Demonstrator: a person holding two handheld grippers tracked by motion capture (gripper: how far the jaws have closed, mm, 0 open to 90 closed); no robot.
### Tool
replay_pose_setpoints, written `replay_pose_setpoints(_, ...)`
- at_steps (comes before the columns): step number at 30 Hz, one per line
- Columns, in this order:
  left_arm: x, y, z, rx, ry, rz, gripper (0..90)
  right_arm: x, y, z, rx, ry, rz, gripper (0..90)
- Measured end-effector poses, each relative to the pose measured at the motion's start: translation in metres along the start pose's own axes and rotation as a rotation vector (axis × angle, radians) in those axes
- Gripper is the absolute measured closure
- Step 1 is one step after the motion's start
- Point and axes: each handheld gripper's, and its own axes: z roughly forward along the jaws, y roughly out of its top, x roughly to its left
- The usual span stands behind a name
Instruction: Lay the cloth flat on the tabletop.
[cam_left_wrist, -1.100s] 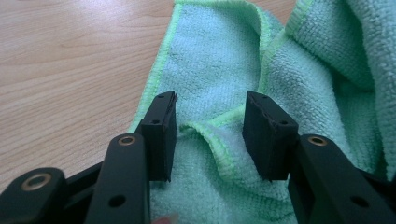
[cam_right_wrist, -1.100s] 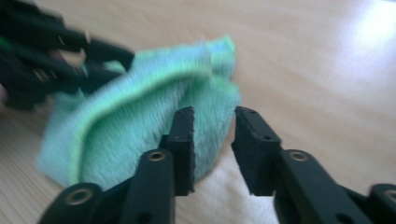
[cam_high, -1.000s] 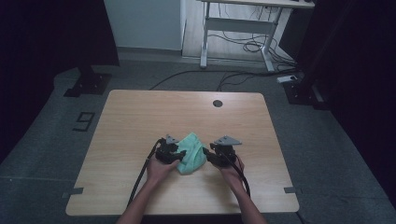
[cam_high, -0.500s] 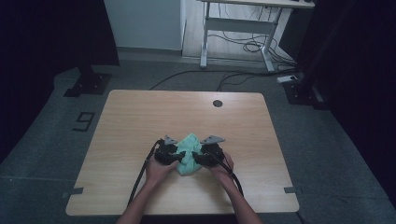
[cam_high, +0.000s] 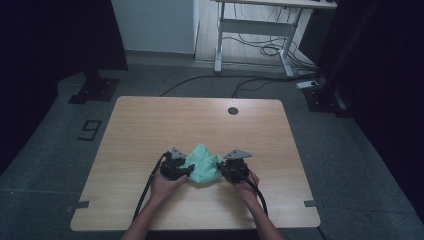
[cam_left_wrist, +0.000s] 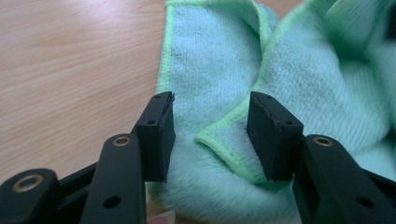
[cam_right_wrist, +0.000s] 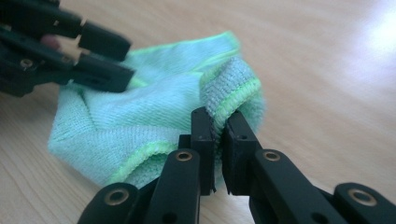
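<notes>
A: While the right gripper (cam_right_wrist: 218, 133) is pinching a hemmed fold of the cloth (cam_high: 202, 169), its jaws having just been closing on it, the left gripper (cam_left_wrist: 210, 135) is hanging released, a corner between its pads but unpressed

B: It's wanting to clench on that hem before any pulling. Cloth's sitting near the table's (cam_high: 150, 120) front edge, with bare wood stretching away behind and to both sides

A cloth (cam_high: 202, 167) lay on the desk (cam_high: 150, 125) nearer its near edge, about midway between the side edges, with the left gripper (cam_high: 187, 170) at its left and the right gripper (cam_high: 220, 170) at its right.
</notes>
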Motion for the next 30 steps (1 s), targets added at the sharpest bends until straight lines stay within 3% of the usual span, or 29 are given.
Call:
replay_pose_setpoints(2, 0.002, -0.004, -0.002, -0.007, -0.003, -0.01, 51.9, -0.003, 0.001, -0.01, -0.041, -0.024, 0.003, 84.0)
replay_pose_setpoints(7, -0.002, -0.005, -0.003, 0.001, 0.01, 0.006, 51.9, -0.007, 0.0, -0.021, -0.069, -0.045, 0.0, 83.8)
replay_pose_setpoints(11, -0.006, -0.006, -0.005, 0.005, 0.021, 0.028, 51.7, -0.013, -0.012, -0.029, -0.053, -0.051, 0.032, 83.3)
replay_pose_setpoints(16, -0.005, -0.007, -0.006, 0.001, 0.013, 0.023, 51.5, -0.017, -0.047, -0.029, -0.001, -0.025, 0.076, 79.6)
replay_pose_setpoints(21, -0.002, -0.007, -0.012, -0.027, 0.018, 0.032, 49.3, -0.018, -0.053, -0.033, -0.015, -0.01, 0.092, 79.2)
replay_pose_setpoints(25, 0.007, -0.002, -0.023, -0.075, 0.038, 0.004, 50.3, -0.015, -0.053, -0.034, -0.007, -0.016, 0.065, 76.6)
replay_pose_setpoints(30, 0.016, 0.0, -0.022, -0.063, 0.072, -0.003, 53.3, -0.01, -0.053, -0.037, 0.003, -0.059, 0.036, 67.7)
